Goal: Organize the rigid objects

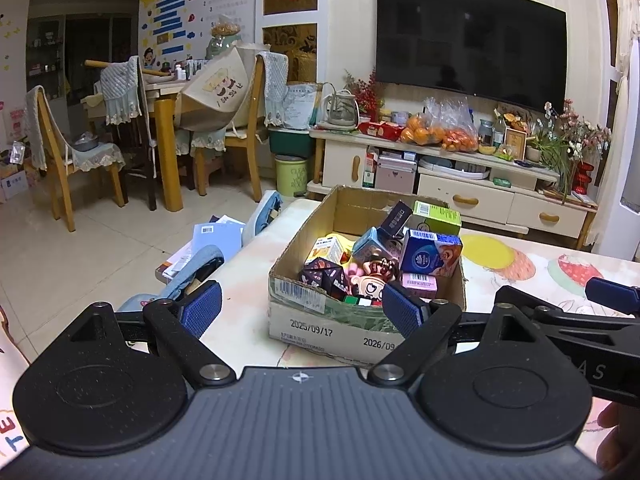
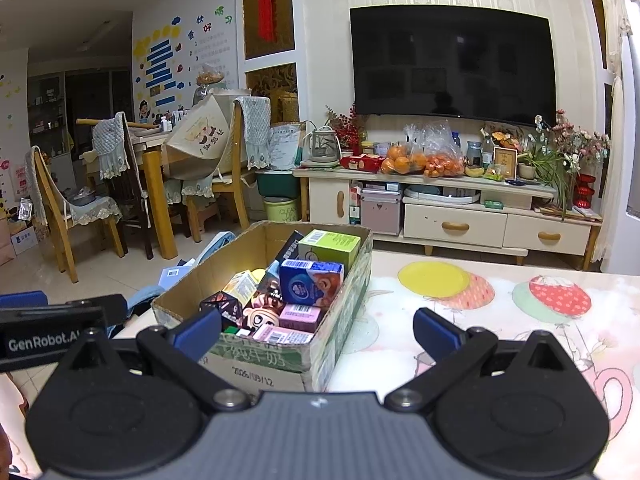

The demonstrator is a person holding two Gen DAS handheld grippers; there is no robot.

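- Two grippers, the left gripper [image 1: 302, 306] and the right gripper [image 2: 318, 330], hang spread wide, empty, near the cardboard box [image 1: 320, 312].
- Box (crammed with small cartons [image 2: 311, 282]) sits on the table [image 2: 500, 320].
- Far behind: TV cabinet [image 2: 452, 216].

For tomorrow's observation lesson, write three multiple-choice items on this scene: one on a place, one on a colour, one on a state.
1. Where does the open brown cardboard box of small cartons stand?
A. on the floor
B. on the patterned table
C. on a chair

2. What colour is the carton at the box's far end?
A. green
B. red
C. white

3. How are the left gripper and right gripper?
A. both shut on cartons
B. one open, one shut
C. both open, empty

Answers:
1 B: the box rests on the tabletop near its left edge.
2 A: its sides are light green.
3 C: the blue pads stand wide apart, holding nothing.
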